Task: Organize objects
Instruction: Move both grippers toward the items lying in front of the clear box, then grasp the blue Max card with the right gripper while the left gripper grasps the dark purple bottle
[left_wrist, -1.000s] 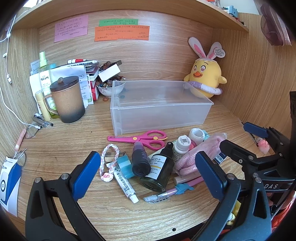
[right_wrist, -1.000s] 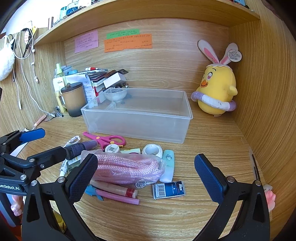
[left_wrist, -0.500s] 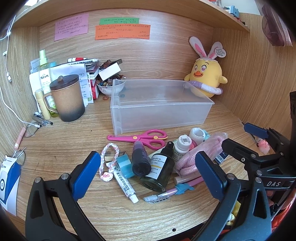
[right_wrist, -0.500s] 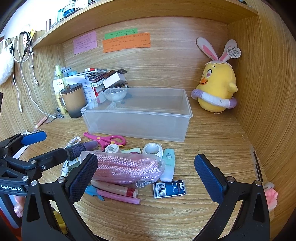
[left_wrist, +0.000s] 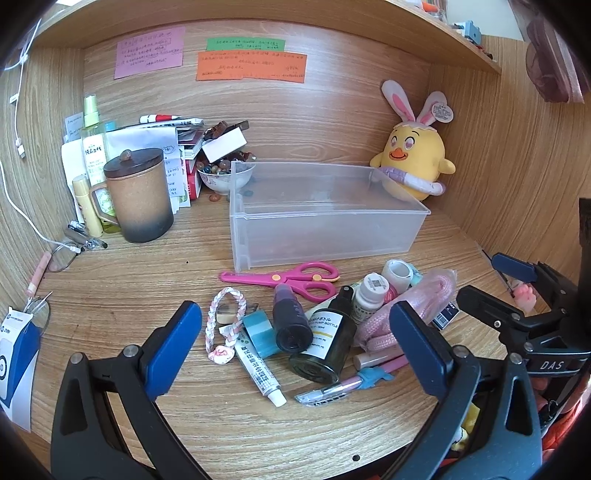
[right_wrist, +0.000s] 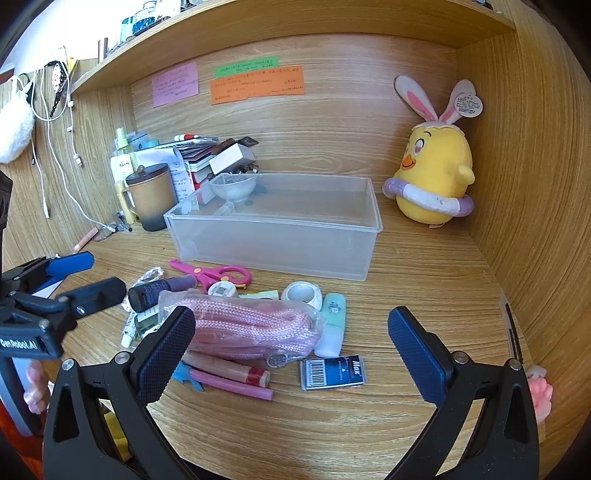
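Two grippers agape; pink scissors (left_wrist: 291, 278) before clear bin (left_wrist: 325, 221).

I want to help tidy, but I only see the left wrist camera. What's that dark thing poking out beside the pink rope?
Observer: It's a flat blue box with a barcode on top.
Operator: Is anything else hiding over there?
Observer: Yes, a mint tube is lying next to the tape roll, just behind the box.
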